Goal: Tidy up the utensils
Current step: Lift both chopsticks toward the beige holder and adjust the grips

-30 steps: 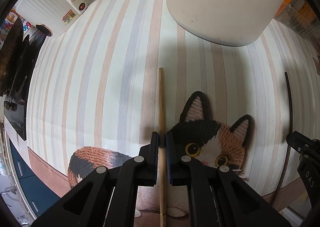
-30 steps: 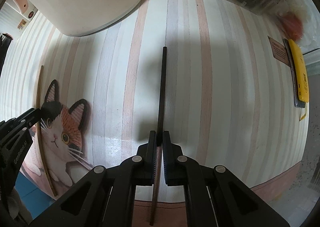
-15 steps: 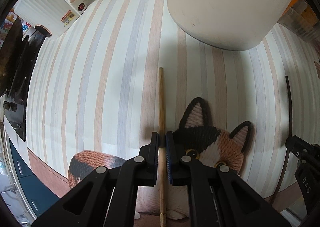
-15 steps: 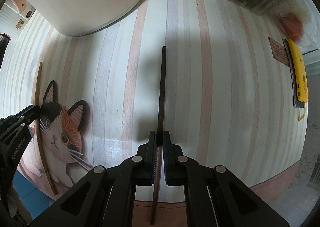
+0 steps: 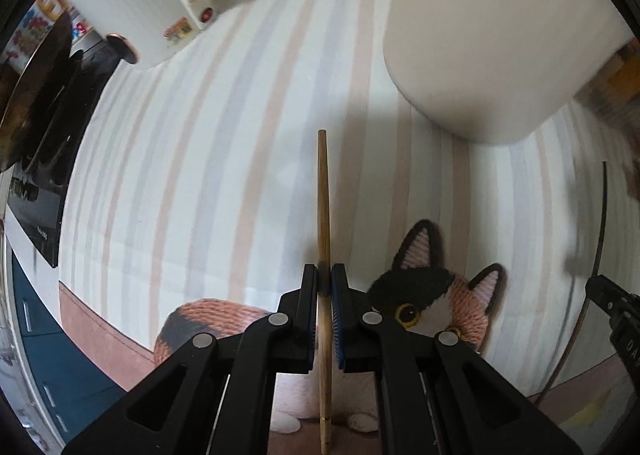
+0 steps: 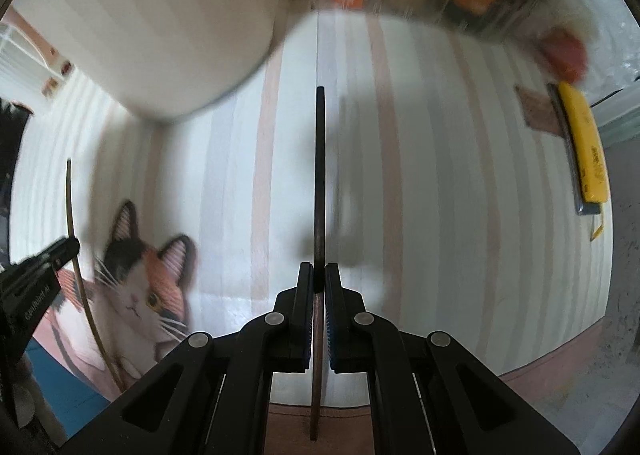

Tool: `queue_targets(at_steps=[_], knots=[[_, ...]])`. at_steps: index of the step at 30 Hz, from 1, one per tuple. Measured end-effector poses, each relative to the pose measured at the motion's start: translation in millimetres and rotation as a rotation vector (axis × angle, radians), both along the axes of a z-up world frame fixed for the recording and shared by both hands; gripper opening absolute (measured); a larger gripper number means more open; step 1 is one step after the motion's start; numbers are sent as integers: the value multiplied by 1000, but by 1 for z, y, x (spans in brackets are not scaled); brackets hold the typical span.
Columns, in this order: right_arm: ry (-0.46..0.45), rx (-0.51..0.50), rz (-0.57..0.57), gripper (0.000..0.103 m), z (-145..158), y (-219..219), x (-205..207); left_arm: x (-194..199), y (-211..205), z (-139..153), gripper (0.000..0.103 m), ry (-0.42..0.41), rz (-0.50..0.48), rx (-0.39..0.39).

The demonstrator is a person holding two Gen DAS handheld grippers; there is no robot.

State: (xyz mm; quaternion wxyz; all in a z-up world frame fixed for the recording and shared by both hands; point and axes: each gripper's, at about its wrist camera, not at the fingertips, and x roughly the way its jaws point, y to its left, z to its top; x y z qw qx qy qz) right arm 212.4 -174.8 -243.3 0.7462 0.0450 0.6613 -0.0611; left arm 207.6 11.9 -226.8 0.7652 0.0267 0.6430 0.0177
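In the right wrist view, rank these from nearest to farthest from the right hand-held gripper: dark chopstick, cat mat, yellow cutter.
1. Dark chopstick: clamped in the right hand-held gripper.
2. Cat mat: lower left on the table.
3. Yellow cutter: far right, at the table edge.

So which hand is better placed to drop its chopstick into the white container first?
Probably the left. Both hand-held grippers are shut on chopsticks, but the light chopstick in the left hand-held gripper points nearer the white container; the dark chopstick in the right hand-held gripper sits further aside.
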Motion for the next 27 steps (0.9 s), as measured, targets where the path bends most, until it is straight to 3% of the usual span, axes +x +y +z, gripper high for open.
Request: queue_targets(at_steps=[5, 14, 27], knots=[[-86, 36, -12, 5, 34, -7, 5, -4, 17, 32, 4, -52, 30, -42], [-231, 37, 14, 5, 77, -3, 5, -2, 29, 80, 4, -172, 74, -50], [-383, 16, 34, 5, 116, 6, 13, 17, 39, 119, 4, -327, 114, -9]])
